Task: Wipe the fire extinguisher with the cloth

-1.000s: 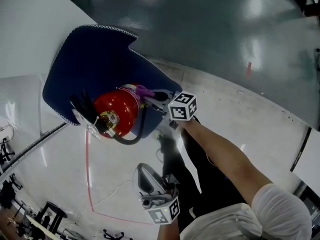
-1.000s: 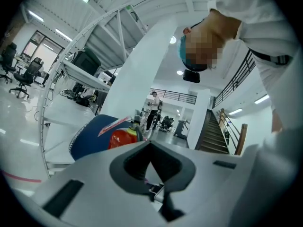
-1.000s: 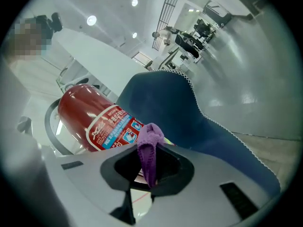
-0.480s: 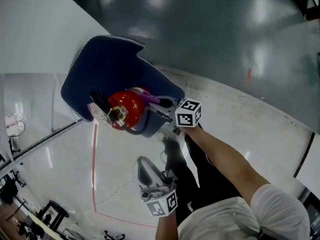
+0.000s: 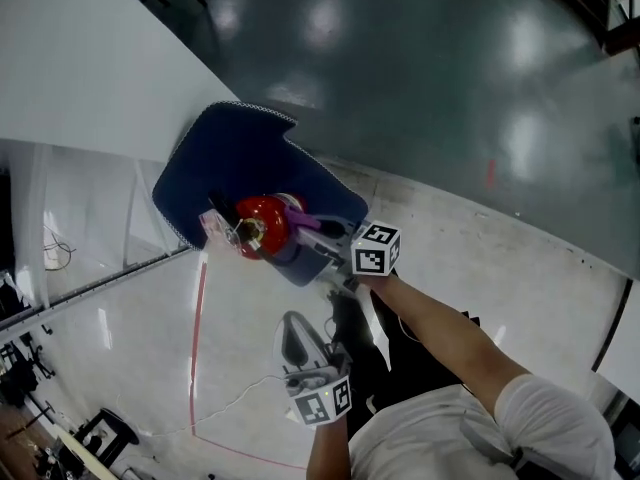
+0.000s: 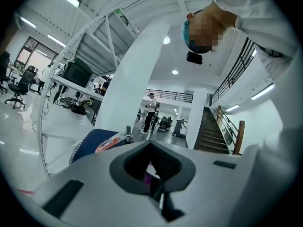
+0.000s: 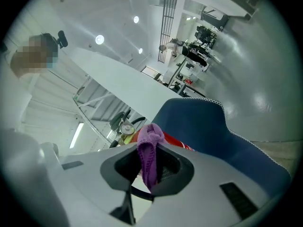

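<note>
A red fire extinguisher (image 5: 262, 225) lies on a dark blue mat (image 5: 228, 156) in the head view, its gauge and black hose end toward the left. My right gripper (image 5: 322, 230) sits at the extinguisher's right side, shut on a purple cloth (image 5: 297, 213) that touches the red body. The right gripper view shows the cloth (image 7: 150, 151) pinched between the jaws, with the red cylinder (image 7: 179, 142) and the mat (image 7: 208, 126) just behind. My left gripper (image 5: 296, 334) hangs lower, away from the extinguisher, its jaws together and empty.
A red line (image 5: 197, 338) runs along the pale floor (image 5: 120, 348) left of the left gripper. A white cable (image 5: 235, 393) trails there. Dark green floor (image 5: 450, 68) lies beyond the mat. The person's dark legs (image 5: 400, 353) are below the right arm.
The extinguisher and mat now look smaller and sit further right in the head view. My right gripper stays against the extinguisher with the cloth. The left gripper has barely moved.
</note>
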Tool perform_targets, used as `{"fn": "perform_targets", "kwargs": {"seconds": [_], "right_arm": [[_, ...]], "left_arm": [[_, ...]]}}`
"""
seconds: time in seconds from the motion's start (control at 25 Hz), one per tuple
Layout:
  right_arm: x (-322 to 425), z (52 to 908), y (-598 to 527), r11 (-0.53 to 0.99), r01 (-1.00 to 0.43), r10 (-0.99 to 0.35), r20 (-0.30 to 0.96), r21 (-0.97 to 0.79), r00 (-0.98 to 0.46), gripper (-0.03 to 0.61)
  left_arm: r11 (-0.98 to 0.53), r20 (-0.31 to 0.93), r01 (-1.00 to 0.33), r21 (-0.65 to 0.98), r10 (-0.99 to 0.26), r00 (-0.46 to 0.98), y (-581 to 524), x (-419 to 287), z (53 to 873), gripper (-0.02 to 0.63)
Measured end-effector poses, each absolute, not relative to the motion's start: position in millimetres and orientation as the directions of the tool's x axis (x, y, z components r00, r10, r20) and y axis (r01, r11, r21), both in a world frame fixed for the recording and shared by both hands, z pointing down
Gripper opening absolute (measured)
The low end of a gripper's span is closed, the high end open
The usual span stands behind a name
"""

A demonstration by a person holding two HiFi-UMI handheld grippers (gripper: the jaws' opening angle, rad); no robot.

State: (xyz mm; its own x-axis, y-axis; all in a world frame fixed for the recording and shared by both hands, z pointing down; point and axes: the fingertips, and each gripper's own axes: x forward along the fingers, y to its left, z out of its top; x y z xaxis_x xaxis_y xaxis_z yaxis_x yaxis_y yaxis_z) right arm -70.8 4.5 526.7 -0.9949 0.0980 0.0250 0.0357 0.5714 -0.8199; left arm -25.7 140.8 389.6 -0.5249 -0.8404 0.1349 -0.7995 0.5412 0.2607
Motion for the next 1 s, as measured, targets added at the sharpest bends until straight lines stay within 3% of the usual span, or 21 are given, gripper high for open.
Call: {"fn": "perform_targets", "kwargs": {"seconds": [0.48, 0.72, 1.0], "right_arm": [[-64, 470, 15, 0.593, 0.049, 0.102, 0.015, -0.804, -0.995, 0.058], [-22, 427, 0, 0.815, -0.103, -0.035, 0.129, -0.571, -0.991, 0.058], [9, 421, -14, 0.87, -0.249, -0.188, 0.181, -0.425, -0.965, 0.058]], "left_arm": [[0.538, 0.137, -0.816, 0.211, -0.843, -0.52, 137, -23, 353, 0.005], [0.534, 0.136, -0.826, 0.181, -0.845, -0.517, 138, -23, 345, 0.005], [0.484, 0.084, -0.857, 0.174, -0.875, -0.477, 122, -37, 339, 0.005]]}}
